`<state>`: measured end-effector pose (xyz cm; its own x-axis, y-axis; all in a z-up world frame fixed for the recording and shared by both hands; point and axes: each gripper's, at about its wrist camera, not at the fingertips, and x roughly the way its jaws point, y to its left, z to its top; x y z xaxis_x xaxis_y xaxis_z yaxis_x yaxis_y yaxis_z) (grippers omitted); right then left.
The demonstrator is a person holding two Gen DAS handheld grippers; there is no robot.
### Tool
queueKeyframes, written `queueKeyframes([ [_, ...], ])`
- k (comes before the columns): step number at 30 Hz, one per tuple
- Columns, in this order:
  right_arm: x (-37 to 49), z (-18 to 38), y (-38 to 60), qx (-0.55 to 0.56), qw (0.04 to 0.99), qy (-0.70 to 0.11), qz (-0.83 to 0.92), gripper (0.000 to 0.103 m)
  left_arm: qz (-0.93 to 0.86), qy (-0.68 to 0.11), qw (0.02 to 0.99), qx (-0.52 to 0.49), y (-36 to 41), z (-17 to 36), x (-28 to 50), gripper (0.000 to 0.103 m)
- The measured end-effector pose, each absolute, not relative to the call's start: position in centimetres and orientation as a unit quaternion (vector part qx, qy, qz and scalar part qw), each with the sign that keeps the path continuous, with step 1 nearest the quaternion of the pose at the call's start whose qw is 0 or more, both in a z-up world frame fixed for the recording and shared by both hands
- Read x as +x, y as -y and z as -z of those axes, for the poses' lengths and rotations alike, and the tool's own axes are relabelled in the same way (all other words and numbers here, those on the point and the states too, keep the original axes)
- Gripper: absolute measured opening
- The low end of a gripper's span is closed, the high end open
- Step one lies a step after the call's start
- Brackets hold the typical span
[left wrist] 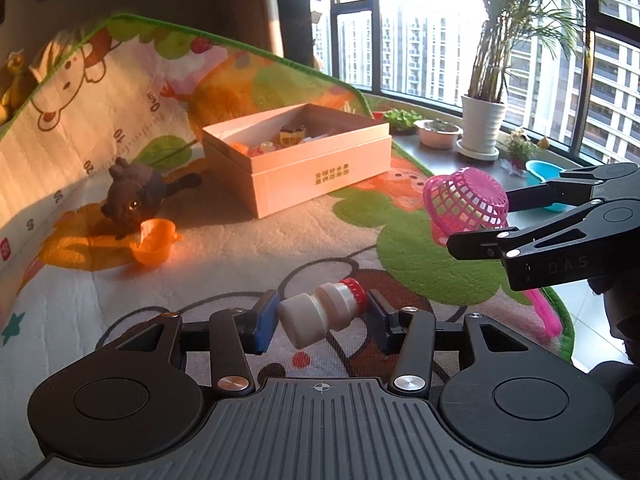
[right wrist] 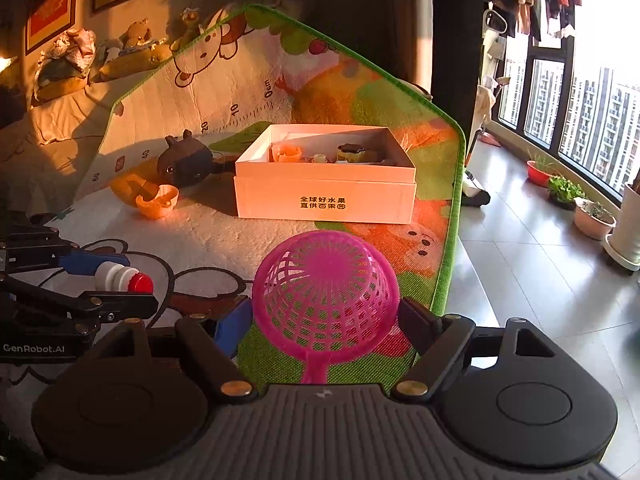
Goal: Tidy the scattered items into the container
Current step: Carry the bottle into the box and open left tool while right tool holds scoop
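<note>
Left gripper's (left wrist: 322, 320) fingers clamp one bottle (left wrist: 320, 314), right's (right wrist: 326, 320) one strainer (right wrist: 326, 300); box (right wrist: 326, 196) holds perhaps four toys.

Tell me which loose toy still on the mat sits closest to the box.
The dark plush animal: its tail end reaches almost to the white box. The orange cup lies further out on the mat, in front of the plush.

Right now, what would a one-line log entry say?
left gripper: shut on white bottle | right gripper: shut on pink strainer | box: ahead on mat
</note>
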<state>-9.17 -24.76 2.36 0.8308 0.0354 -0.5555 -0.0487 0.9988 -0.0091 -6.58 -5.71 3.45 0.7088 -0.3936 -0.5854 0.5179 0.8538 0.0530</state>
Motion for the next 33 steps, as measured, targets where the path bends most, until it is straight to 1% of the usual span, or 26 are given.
queueKeyframes([
  [6, -7.9, -2.7, 26.0, 0.010, 0.955, -0.296, -0.024, 0.080, 0.256, -0.285, 0.918, 0.104, 6.2, -3.8, -5.6, 0.052],
  [14, -3.9, -3.1, 26.9, 0.022, 0.952, -0.302, -0.042, 0.080, 0.284, -0.272, 0.915, 0.094, 7.4, -4.9, -2.4, 0.052],
  [17, -1.2, -4.0, 27.6, 0.036, 0.950, -0.307, -0.051, 0.080, 0.297, -0.253, 0.915, 0.104, 8.2, -5.5, -0.7, 0.052],
  [20, 1.7, -6.0, 28.4, 0.039, 0.955, -0.291, -0.045, 0.080, 0.308, -0.238, 0.915, 0.105, 8.7, -6.6, 2.1, 0.052],
  [22, 4.1, -7.7, 29.0, 0.039, 0.962, -0.267, -0.035, 0.078, 0.308, -0.220, 0.919, 0.113, 9.1, -7.6, 4.1, 0.052],
  [24, 7.0, -9.2, 29.4, 0.036, 0.968, -0.246, -0.022, 0.077, 0.304, -0.196, 0.924, 0.124, 9.6, -8.5, 6.1, 0.052],
  [26, 9.9, -10.3, 29.7, 0.039, 0.970, -0.239, -0.017, 0.074, 0.297, -0.178, 0.929, 0.130, 10.1, -9.0, 8.5, 0.052],
  [28, 13.0, -10.9, 29.9, 0.045, 0.969, -0.240, -0.020, 0.065, 0.287, -0.173, 0.933, 0.129, 10.8, -9.2, 11.1, 0.052],
  [31, 16.4, -10.8, 29.9, 0.047, 0.968, -0.245, -0.019, 0.065, 0.279, -0.168, 0.935, 0.139, 11.8, -8.8, 14.5, 0.052],
  [33, 17.4, -10.5, 30.1, 0.047, 0.967, -0.249, -0.009, 0.065, 0.275, -0.178, 0.934, 0.141, 12.2, -8.1, 16.5, 0.052],
])
